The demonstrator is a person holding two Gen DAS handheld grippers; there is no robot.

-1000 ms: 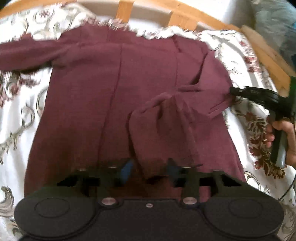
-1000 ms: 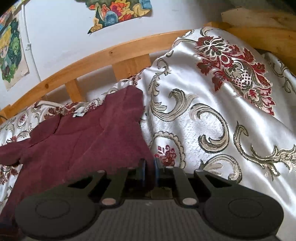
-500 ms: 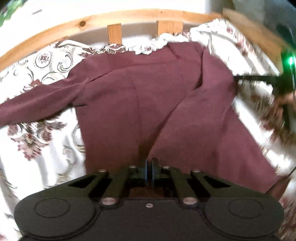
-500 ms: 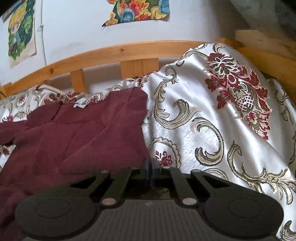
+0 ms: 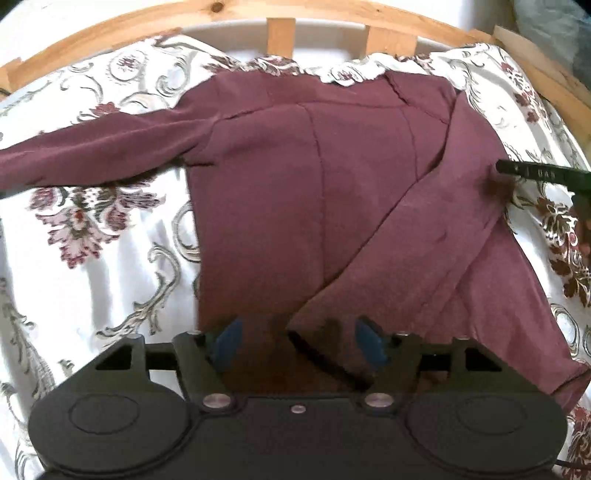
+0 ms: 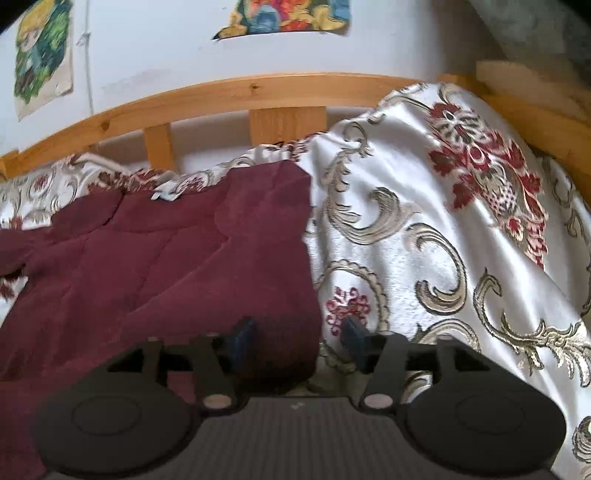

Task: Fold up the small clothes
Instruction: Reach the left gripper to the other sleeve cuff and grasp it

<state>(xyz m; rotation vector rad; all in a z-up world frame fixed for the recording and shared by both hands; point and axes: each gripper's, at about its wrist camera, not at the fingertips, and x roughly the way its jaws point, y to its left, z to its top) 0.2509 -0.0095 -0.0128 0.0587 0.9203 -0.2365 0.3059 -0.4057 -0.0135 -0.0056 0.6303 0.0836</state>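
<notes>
A maroon long-sleeved top [image 5: 280,184] lies flat on the bed. Its right sleeve is folded slantwise over the body, and its left sleeve [image 5: 92,151] stretches out to the left. My left gripper [image 5: 297,343] hovers over the near end of the folded sleeve. Its jaws are opening and the blue pads [image 5: 225,343] stand clear of the cloth. My right gripper [image 6: 295,343] is at the top's [image 6: 147,266] right edge. Its jaws are opening too, with the cloth edge lying loose between them. One of its fingers [image 5: 535,173] shows in the left wrist view.
A white satin bedcover [image 5: 110,266] with floral scrolls covers the bed and rises in a hump [image 6: 461,221] to the right. A wooden bed frame [image 6: 258,88] runs along the far side against a white wall with posters [image 6: 288,14].
Both grippers were shut on the cloth half a second ago and have now opened and let go. The right sleeve, bunched a second ago, now lies flat across the body.
</notes>
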